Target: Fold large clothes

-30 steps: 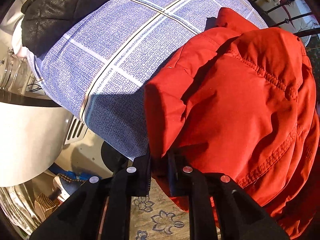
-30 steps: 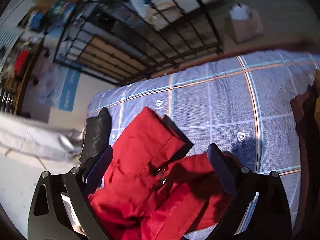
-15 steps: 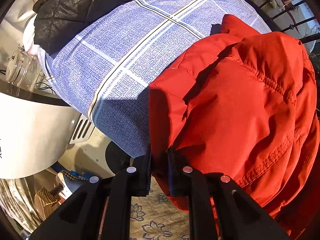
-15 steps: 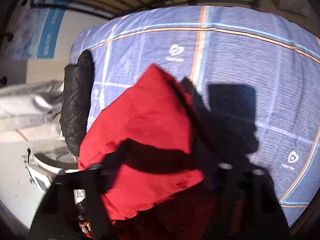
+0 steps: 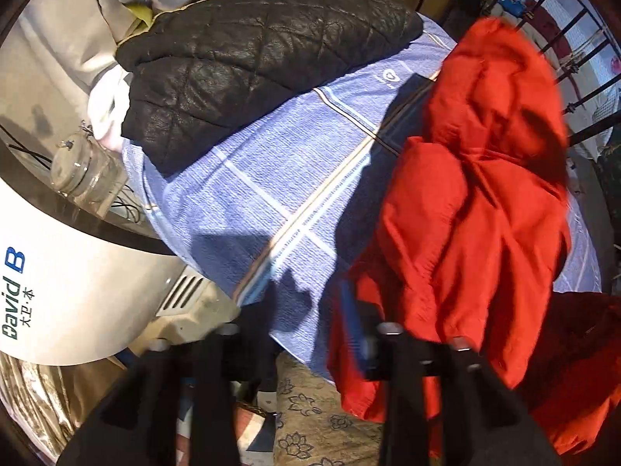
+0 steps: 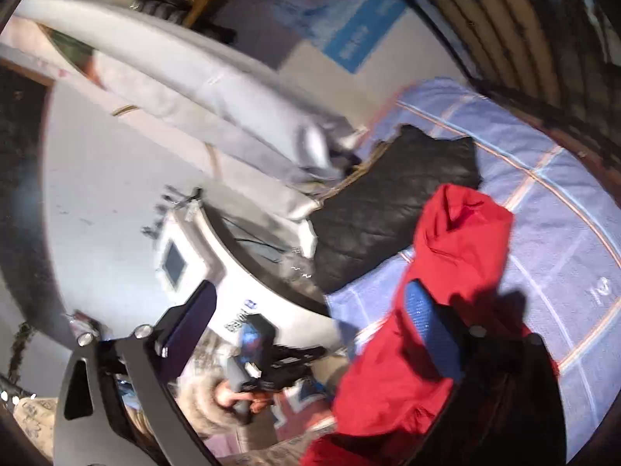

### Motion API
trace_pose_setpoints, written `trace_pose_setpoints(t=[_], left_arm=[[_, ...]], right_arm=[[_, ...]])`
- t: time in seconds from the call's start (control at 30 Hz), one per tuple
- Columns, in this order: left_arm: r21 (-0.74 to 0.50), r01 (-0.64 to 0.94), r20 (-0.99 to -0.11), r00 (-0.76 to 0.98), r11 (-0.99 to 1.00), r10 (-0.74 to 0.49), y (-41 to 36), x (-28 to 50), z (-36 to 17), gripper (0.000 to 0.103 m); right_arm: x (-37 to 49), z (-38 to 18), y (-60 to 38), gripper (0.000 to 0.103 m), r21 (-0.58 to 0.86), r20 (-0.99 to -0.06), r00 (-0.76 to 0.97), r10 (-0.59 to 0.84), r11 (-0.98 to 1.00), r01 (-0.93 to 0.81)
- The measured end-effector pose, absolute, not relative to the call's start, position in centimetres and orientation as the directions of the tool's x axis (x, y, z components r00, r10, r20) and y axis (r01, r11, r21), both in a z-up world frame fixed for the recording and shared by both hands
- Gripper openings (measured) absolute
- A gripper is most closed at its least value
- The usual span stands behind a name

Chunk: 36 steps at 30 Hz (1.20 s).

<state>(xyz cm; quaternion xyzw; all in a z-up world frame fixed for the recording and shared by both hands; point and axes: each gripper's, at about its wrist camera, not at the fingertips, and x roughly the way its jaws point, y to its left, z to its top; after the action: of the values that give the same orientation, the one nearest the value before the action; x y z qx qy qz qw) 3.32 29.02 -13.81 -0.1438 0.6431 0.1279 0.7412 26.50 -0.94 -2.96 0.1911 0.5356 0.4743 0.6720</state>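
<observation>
Evidently the red jacket [image 5: 477, 209] lies bunched at the edge of the blue checked bed [image 5: 248, 178], partly folded and not yet tidy, the left gripper [image 5: 306, 334] opening off it, the right gripper [image 6: 310, 310] opening with nothing gripped

bed [image 5: 271, 194]: blue checked sheet (sunlit) | floor [image 5: 318, 419]: floral rug

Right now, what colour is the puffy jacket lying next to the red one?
Black, with a quilted diamond pattern. The black jacket shows best in the left wrist view.
</observation>
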Motion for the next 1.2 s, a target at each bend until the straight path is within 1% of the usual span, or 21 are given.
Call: trace_pose_setpoints(t=[0.03,0.1,0.13,0.17,0.23,0.27,0.33,0.37,0.43,0.47,0.5,0.53,0.57,0.6,0.63,0.7,0.83,0.93,1.07,1.13,1.2], left_arm=[[-0.083,-0.370,-0.987,0.156,0.925,-0.026,28.4,3.0,-14.0,0.077],[-0.130,-0.366,-0.984,0.162,0.921,-0.075,26.6,2.1,-14.7,0.077],[-0.153,-0.352,-0.983,0.149,0.923,-0.107,25.8,1.7,-15.2,0.078],[-0.167,-0.330,-0.983,0.129,0.929,-0.131,24.7,1.7,-15.8,0.079],[-0.134,-0.295,-0.988,0.111,0.946,-0.106,22.9,1.9,-16.5,0.085],[-0.117,-0.287,-0.990,0.108,0.951,-0.090,22.4,2.0,-16.8,0.086],[-0.136,-0.294,-0.989,0.093,0.946,-0.113,22.1,2.4,-17.4,0.086],[-0.151,-0.303,-0.988,0.084,0.941,-0.131,22.1,2.4,-17.7,0.086],[-0.155,-0.315,-0.988,0.062,0.937,-0.142,22.2,2.3,-18.2,0.086],[-0.147,-0.314,-0.989,0.053,0.938,-0.137,22.1,2.2,-18.5,0.086],[-0.140,-0.312,-0.990,0.045,0.940,-0.133,22.0,2.2,-18.7,0.086],[-0.139,-0.312,-0.990,0.038,0.940,-0.134,22.0,2.0,-18.9,0.086],[-0.144,-0.315,-0.990,0.031,0.938,-0.141,21.9,1.8,-19.1,0.086],[-0.144,-0.320,-0.989,0.025,0.936,-0.144,22.0,1.6,-19.2,0.086],[-0.135,-0.325,-0.990,0.018,0.936,-0.137,21.9,1.5,-19.4,0.086],[-0.115,-0.323,-0.993,0.012,0.940,-0.117,21.8,1.4,-19.7,0.086],[-0.074,-0.267,-0.997,0.017,0.961,-0.073,20.9,1.6,-19.0,0.083],[-0.055,-0.202,-0.998,0.050,0.978,-0.046,19.7,2.1,-17.3,0.081],[-0.140,-0.128,-0.983,0.140,0.982,-0.121,17.3,4.3,-14.2,0.081],[-0.161,-0.060,-0.969,0.197,0.985,-0.146,15.4,6.0,-12.1,0.081],[-0.184,0.018,-0.943,0.279,0.983,-0.182,13.2,8.0,-9.2,0.082]], right_arm=[[27.2,-5.2,-2.1,0.098,0.691,-0.653,0.020,0.757,0.607,-0.394],[28.7,-10.2,-4.8,0.098,0.527,-0.812,0.066,0.580,0.777,-0.345],[29.4,-13.4,-6.5,0.098,0.457,-0.865,0.059,0.498,0.832,-0.315],[30.1,-17.0,-8.6,0.098,0.427,-0.894,0.017,0.447,0.864,-0.266],[30.1,-23.2,-13.0,0.098,0.420,-0.907,-0.077,0.413,0.898,-0.134],[29.8,-25.9,-15.1,0.098,0.438,-0.896,-0.109,0.430,0.897,-0.057],[28.5,-29.4,-17.8,0.098,0.526,-0.836,-0.150,0.528,0.849,0.061],[27.9,-30.0,-17.4,0.098,0.567,-0.803,-0.164,0.573,0.819,0.085],[26.1,-31.9,-15.2,0.098,0.620,-0.747,-0.260,0.612,0.782,0.058],[25.1,-31.1,-13.1,0.098,0.597,-0.764,-0.297,0.572,0.802,0.008],[24.2,-31.7,-11.5,0.098,0.549,-0.802,-0.317,0.506,0.834,-0.057],[23.2,-32.0,-10.1,0.095,0.540,-0.813,-0.314,0.490,0.837,-0.092],[22.6,-32.3,-9.4,0.088,0.568,-0.798,-0.304,0.521,0.819,-0.086],[21.8,-32.6,-8.9,0.054,0.610,-0.768,-0.287,0.573,0.790,-0.054],[21.1,-32.6,-8.8,0.044,0.634,-0.751,-0.258,0.608,0.773,-0.026],[19.9,-31.3,-8.6,0.031,0.639,-0.760,-0.192,0.620,0.767,-0.054],[16.1,-26.0,-10.4,0.018,0.703,-0.711,-0.054,0.701,0.707,-0.073],[12.6,-20.1,-12.3,0.017,0.720,-0.682,0.061,0.729,0.684,-0.116],[9.9,-12.6,-15.4,0.016,0.748,-0.622,0.190,0.760,0.648,-0.142],[9.8,-8.4,-17.1,0.016,0.750,-0.592,0.272,0.758,0.642,-0.159],[9.6,-3.8,-17.8,0.015,0.712,-0.578,0.357,0.734,0.667,-0.219]])
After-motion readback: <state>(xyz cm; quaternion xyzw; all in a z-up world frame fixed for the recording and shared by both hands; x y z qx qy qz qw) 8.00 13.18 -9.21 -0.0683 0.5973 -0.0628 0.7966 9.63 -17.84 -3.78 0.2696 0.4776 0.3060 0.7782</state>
